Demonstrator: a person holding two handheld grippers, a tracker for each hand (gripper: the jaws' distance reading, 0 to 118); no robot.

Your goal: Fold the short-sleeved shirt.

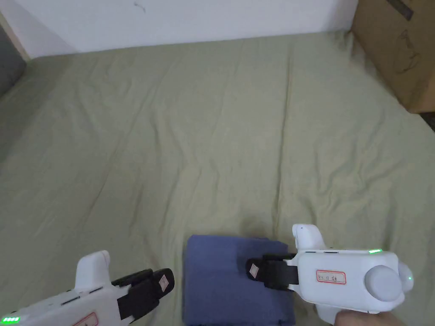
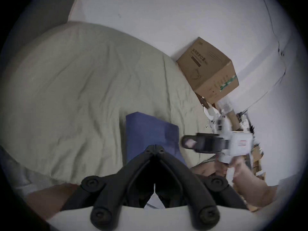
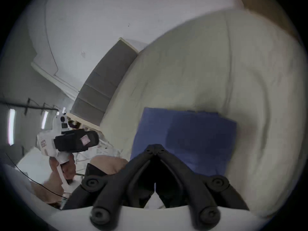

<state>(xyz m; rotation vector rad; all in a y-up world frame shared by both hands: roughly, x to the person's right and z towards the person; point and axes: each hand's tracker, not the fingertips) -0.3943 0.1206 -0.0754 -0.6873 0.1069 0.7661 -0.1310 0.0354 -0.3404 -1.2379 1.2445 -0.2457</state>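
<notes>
One blue shirt (image 1: pixel 229 280) lies folded into a compact rectangle at the near edge of the pale green bedsheet (image 1: pixel 204 140), slightly right of centre, its layered edges showing along the far side in the right gripper view. Over its right edge we hold the right gripper (image 1: pixel 251 270), jaws brought together and clamping nothing; its own view shows the two tips meeting above the cloth (image 3: pixel 183 134). To the left of the shirt, near it but apart, we hold the left gripper (image 1: pixel 166 281), also with jaws together and empty, the tips meeting in its own view (image 2: pixel 154 147) with the folded shirt (image 2: pixel 150 134) beyond them. Whether either tool touches the fabric we cannot tell. At the far right a cardboard box (image 1: pixel 399 51) stands on the sheet against the white wall (image 1: pixel 191 19). A grey headboard (image 1: pixel 8 63) borders the bed at far left.
</notes>
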